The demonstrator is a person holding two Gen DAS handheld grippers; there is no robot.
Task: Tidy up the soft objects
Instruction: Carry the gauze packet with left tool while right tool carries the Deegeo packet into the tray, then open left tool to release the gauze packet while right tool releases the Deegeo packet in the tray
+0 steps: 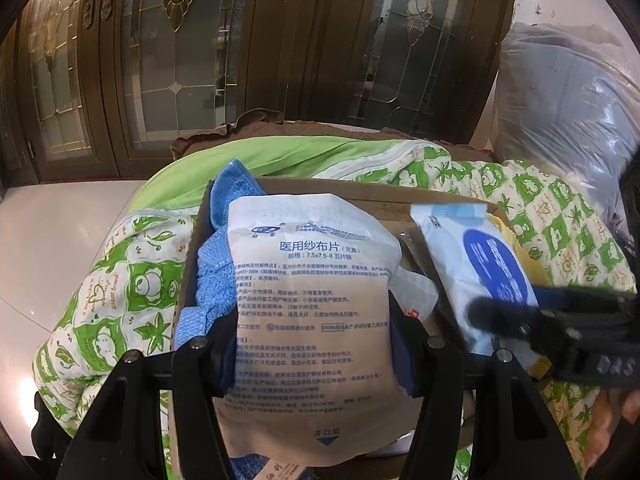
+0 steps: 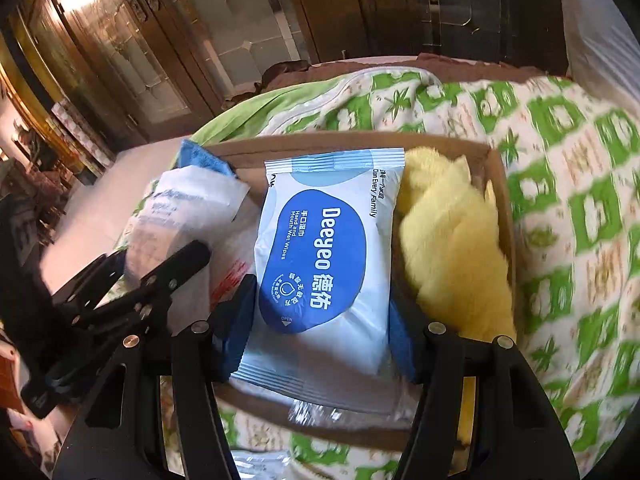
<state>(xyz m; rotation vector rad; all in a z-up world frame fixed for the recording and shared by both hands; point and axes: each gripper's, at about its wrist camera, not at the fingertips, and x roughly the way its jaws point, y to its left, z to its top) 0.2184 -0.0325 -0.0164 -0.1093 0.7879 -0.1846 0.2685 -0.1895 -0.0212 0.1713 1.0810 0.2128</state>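
Left wrist: left gripper (image 1: 316,344) clamps flat papery gauze pouch (image 1: 312,304) | right gripper (image 2: 320,344) clamps glossy wipes pack (image 2: 324,264) | fluffy yellow cloth (image 2: 452,240)

Glossy plastic wipes pack (image 2: 324,256), matt papery gauze pouch (image 1: 312,300), fluffy yellow cloth (image 2: 452,240), brown cardboard box (image 2: 498,200).

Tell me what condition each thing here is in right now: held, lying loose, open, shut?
Left tool: closed on the gauze packet.
Gauze packet: sealed, held over the box.
Right tool: closed on the wet wipes pack.
Wet wipes pack: sealed, held over the box.
Cardboard box: open on top, sitting on the quilt.
Yellow towel: loose, inside the box.
Blue towel: crumpled, draped over the box edge.
Green quilt: spread underneath.
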